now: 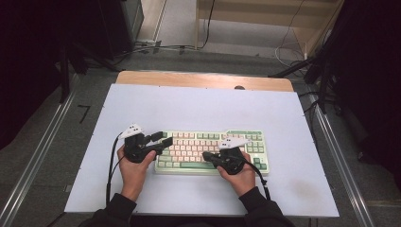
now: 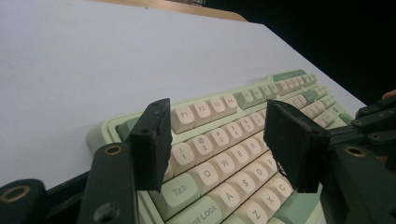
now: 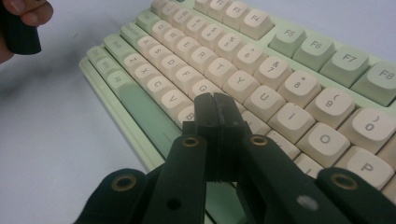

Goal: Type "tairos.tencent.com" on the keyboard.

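Hovering both tools over the keyboard (image 1: 212,151) on the desk (image 1: 198,109). Left tool (image 2: 219,140) spread above the Tab corner; right tool (image 3: 217,116) pressed together, empty, near B. I judge key-pressing underway; next needs a straight, light dab.

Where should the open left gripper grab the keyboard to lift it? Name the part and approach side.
Judging by its shape, grip the keyboard by its left end. It lies flat and wide, so only a thin edge fits between jaws. Bring the left gripper in from the left, jaws turned above and below the rim; it already hovers open there.
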